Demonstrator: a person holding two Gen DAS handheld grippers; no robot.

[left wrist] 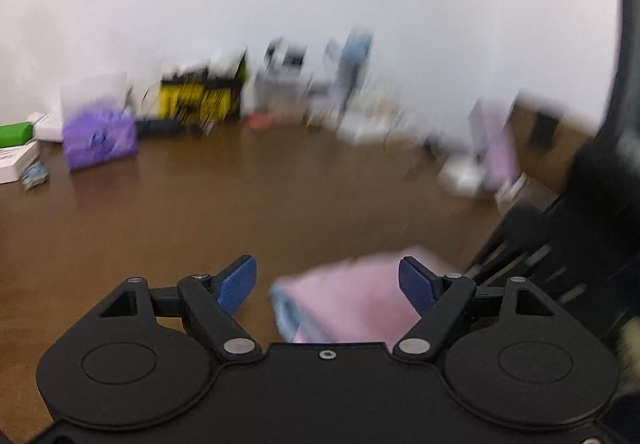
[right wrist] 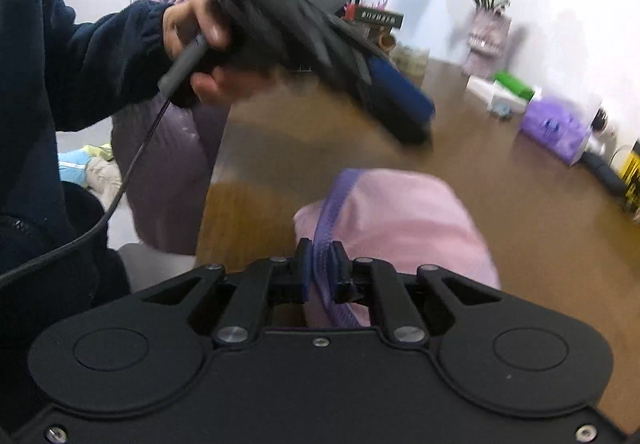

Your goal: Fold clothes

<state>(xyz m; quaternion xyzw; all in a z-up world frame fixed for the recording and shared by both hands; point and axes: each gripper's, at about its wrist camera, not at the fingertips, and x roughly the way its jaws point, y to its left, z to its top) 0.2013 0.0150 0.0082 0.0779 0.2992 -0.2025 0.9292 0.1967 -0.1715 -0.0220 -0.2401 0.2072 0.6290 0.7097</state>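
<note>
A pink garment (right wrist: pixel 404 220) with a purple trim band lies bunched on the brown table. My right gripper (right wrist: pixel 320 268) is shut on the purple trim at the garment's near edge. In the left wrist view the same pink garment (left wrist: pixel 352 300) lies below and between the blue pads of my left gripper (left wrist: pixel 328 286), which is open and empty above it. The left gripper also shows in the right wrist view (right wrist: pixel 400 100), held in a hand, blurred, raised above the table beyond the garment.
A purple tissue box (left wrist: pixel 100 138), a yellow-black box (left wrist: pixel 200 100) and white boxes (left wrist: pixel 16 160) line the table's far edge. A vase of pink flowers (right wrist: pixel 486 32) stands at the back. A purple padded chair (right wrist: pixel 168 164) stands at the table's left edge.
</note>
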